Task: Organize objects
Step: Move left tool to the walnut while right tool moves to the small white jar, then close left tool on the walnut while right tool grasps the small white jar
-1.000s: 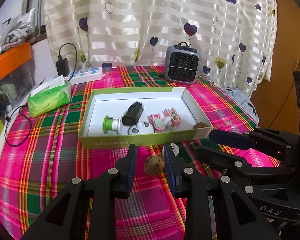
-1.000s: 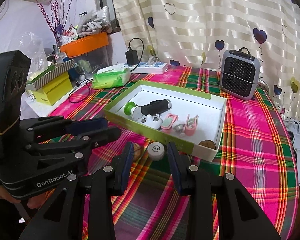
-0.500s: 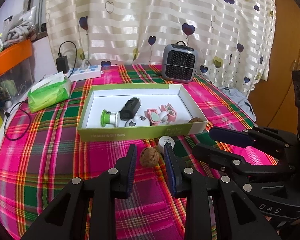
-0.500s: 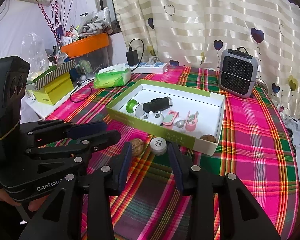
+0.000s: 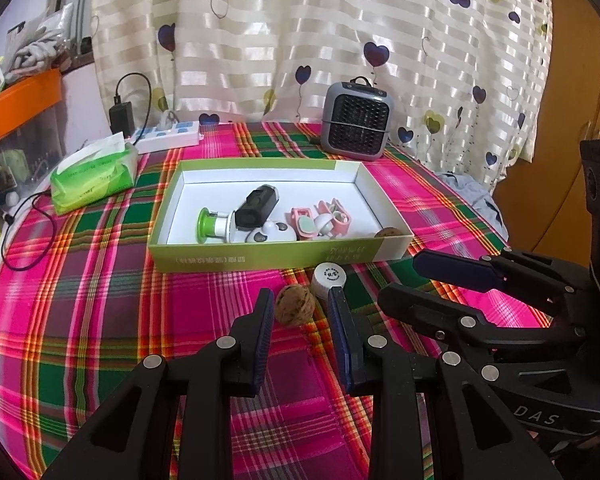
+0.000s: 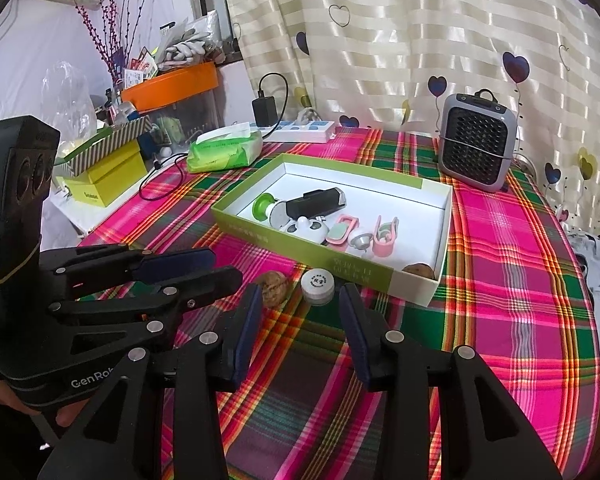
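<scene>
- The left gripper (image 5: 300,304) hangs low over the plaid tablecloth (image 5: 100,300) with its jaws apart and nothing clamped; a walnut (image 5: 295,303) lies on the cloth just past the fingertips, in line with the gap.
- The right gripper (image 6: 300,300) has its jaws parted with nothing between them, and they are not pressing on anything; a small white round cap (image 6: 318,286) sits on the cloth just beyond its tips.
- The walnut and the white cap lie close beside each other, perhaps touching, though the view is too flat to be sure.
- Both lie just outside the near wall of the green cardboard box (image 5: 260,258).
- Inside the box: a green-and-white roller (image 5: 214,227), a black device (image 5: 258,208), a black-and-white toy (image 5: 270,234), two pink clips (image 5: 320,218), and a second walnut (image 6: 419,270) in the near right corner.
- Further out stand a small grey heater (image 5: 356,126), a green tissue pack (image 5: 94,178) and a white power strip (image 5: 168,140), against a heart-printed curtain (image 5: 300,40).
</scene>
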### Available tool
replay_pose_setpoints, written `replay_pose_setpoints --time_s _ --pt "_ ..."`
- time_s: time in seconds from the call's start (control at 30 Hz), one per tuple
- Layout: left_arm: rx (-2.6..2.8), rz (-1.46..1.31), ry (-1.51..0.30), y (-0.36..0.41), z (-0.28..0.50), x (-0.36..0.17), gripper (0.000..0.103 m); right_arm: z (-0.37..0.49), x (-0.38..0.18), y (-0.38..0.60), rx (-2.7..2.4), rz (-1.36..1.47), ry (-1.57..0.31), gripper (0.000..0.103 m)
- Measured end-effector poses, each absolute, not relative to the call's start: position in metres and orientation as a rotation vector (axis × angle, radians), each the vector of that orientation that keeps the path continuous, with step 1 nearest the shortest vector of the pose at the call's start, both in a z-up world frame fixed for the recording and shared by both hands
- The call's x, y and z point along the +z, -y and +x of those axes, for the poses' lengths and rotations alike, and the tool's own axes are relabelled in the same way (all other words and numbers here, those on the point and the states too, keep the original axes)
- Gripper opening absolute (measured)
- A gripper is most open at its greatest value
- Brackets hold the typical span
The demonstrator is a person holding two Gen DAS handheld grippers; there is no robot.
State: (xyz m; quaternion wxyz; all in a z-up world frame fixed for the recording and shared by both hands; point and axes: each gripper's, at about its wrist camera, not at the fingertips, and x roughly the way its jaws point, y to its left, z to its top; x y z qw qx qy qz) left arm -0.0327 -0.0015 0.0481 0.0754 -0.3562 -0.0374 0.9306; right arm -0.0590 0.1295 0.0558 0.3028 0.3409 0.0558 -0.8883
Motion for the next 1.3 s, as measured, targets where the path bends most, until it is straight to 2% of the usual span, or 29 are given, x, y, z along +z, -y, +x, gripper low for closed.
replay_pose_setpoints --time_s 0.9,1.3 --pt "2.768 -1.137 0.133 0.003 -0.044 0.033 0.034 -0.069 0.044 -0.131 -2.34 0.955 -0.147 0.042" --pt "2.747 -1.212 0.108 -0.001 -0.056 0.02 0.034 -0.076 0.036 -0.132 -2.328 0.995 -0.139 0.042"
